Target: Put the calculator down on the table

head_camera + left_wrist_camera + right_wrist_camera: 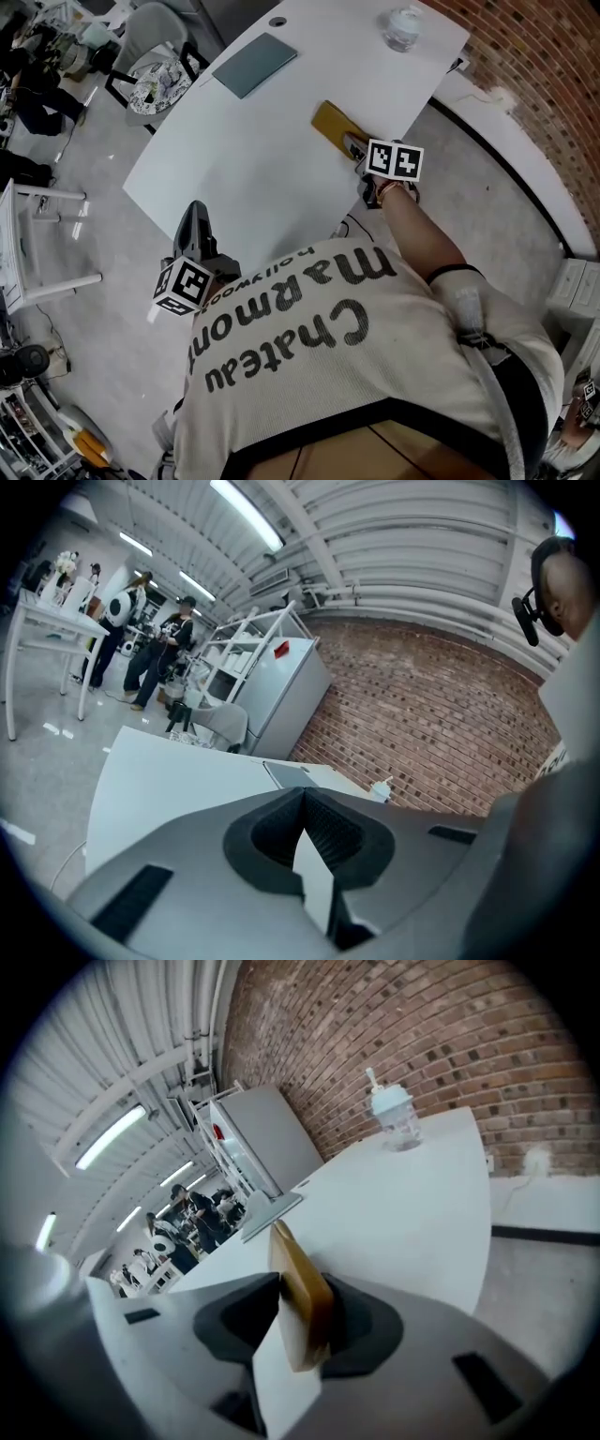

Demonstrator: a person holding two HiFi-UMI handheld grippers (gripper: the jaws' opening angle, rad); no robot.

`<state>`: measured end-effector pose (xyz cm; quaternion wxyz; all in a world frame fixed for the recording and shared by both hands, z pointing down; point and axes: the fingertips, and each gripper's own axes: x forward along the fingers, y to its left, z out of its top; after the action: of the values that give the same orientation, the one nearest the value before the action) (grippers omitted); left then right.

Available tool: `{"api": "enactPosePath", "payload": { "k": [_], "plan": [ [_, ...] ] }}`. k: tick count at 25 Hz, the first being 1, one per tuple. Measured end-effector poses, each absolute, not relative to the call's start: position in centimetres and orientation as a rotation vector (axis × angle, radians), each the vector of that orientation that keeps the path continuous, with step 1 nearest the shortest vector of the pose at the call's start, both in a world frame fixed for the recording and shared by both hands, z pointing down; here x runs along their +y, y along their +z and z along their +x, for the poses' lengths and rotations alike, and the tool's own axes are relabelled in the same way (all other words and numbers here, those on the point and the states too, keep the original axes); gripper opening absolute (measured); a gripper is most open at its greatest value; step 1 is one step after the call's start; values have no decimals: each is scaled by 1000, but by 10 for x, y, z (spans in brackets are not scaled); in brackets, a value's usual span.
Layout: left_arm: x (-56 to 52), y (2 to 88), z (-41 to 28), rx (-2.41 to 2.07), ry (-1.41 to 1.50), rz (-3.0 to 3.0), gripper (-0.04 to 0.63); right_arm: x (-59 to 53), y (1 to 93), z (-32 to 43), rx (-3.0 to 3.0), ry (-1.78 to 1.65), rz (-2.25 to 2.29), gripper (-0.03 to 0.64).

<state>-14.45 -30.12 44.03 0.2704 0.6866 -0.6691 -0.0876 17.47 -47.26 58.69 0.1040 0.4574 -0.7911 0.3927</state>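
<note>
Two tongs show: the left tongs [194,223], nearest, are closed on nothing at the bench [234,178] edge. Ahead, the right tongs [355,146] stand slackly apart around the yellow calculator [333,124], whose far end reaches past their tips over the bench. Pulling back crooked could drag it off the near edge, I judge. Whether it lies fully flat is unclear; its keys are hidden.

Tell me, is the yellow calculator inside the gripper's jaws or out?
Inside. The calculator sits edge-on between the right gripper's parted jaws, over the white table.
</note>
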Motion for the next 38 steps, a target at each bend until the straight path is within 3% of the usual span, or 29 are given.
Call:
{"api": "enactPosePath", "payload": {
  "k": [17, 38],
  "plan": [
    [-297, 444, -148, -1811, -214, 1837, 2, -491, 602, 193, -2174, 1023, 1435, 246],
    [-291, 448, -145, -1794, -230, 1851, 2, -485, 607, 205, -2045, 1107, 1644, 262]
  ]
}}
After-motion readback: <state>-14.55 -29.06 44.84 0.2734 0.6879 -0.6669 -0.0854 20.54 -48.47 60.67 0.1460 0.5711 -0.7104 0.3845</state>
